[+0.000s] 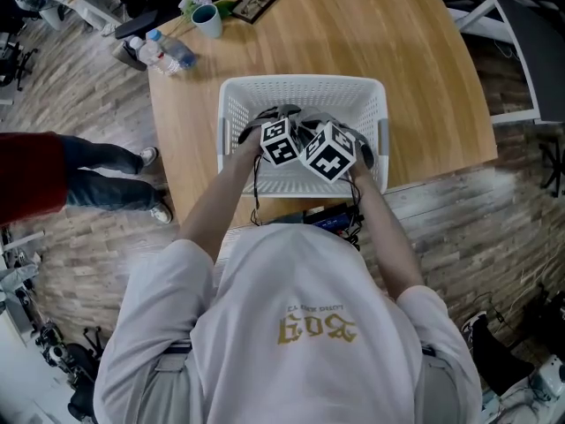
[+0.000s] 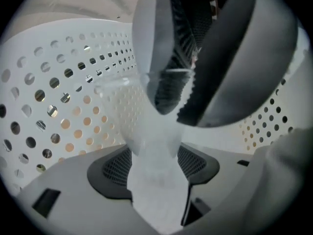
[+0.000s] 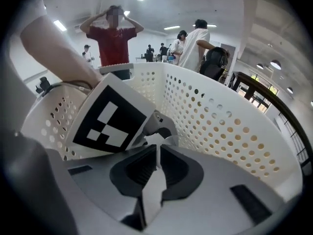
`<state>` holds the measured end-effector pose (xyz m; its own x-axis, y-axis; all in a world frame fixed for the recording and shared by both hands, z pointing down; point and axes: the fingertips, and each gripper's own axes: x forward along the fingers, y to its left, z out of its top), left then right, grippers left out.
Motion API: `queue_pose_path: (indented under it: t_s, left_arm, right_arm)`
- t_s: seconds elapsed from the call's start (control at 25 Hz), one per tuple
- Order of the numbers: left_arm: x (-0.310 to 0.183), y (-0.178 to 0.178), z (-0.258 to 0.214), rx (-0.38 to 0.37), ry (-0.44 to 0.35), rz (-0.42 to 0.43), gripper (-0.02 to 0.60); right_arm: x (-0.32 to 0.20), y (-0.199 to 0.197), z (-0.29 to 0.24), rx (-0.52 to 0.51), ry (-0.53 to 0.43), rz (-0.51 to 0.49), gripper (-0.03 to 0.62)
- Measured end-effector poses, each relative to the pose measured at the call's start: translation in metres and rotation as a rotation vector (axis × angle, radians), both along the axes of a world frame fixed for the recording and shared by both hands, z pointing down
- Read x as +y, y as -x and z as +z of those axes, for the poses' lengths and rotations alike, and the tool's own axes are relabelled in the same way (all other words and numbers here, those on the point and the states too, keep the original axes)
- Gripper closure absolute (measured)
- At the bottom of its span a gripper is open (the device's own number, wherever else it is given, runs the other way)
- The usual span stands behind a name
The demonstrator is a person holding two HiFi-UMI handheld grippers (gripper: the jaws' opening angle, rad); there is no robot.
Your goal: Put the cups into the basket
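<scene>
Basket: a white perforated basket [image 1: 300, 83] stands on the wooden worktop [image 1: 397, 42] near its front edge. Both tongs reach down inside its walls.
Task's thing: a clear cup [image 2: 154, 146] of thin see-through plastic is inside the basket, between the two tongs. No view shows whether its base rests on the basket floor.
Left tongs: the left tongs [image 2: 155, 163] are spread wide, with the cup's body standing in the gap and no squeeze on it that I can read.
Right tongs: the right tongs [image 3: 157, 153] are pressed almost together, pinching the cup's thin wall at the rim.
Done so far: this cup is past the rim and low between the basket walls, so I judge its placing close to finished.
Left for this cup: the right tongs have yet to let go, and both must lift clear.
Other cups: the tongs cover the basket's middle in the head view, so any cups already inside cannot be counted.
Outside the basket: a mug [image 1: 207, 20] stands at the worktop's far left corner beside some bottles [image 1: 163, 53]. I cannot tell whether it belongs to the task.
</scene>
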<state>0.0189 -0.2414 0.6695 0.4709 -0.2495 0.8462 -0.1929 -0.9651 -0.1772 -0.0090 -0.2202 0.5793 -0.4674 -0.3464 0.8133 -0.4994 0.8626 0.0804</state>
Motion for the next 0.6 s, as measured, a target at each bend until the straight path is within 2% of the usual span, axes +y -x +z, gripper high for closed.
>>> queue_pose_path:
  t_s: [0.08,0.36,0.6]
  left_arm:
    - [-0.002,0.001,-0.002,-0.009,-0.007,-0.007,0.305]
    - [-0.003,0.001,-0.005,-0.019,-0.008,-0.005,0.305]
    - [-0.003,0.001,-0.009,-0.03,-0.019,0.018,0.305]
  right_arm:
    - [-0.002,-0.005,0.003,0.051,-0.021,-0.009,0.562]
    - [-0.003,-0.012,0.004,0.123,-0.048,-0.03,0.562]
    - [0.002,-0.017,0.01,0.264,-0.087,-0.113,0.56]
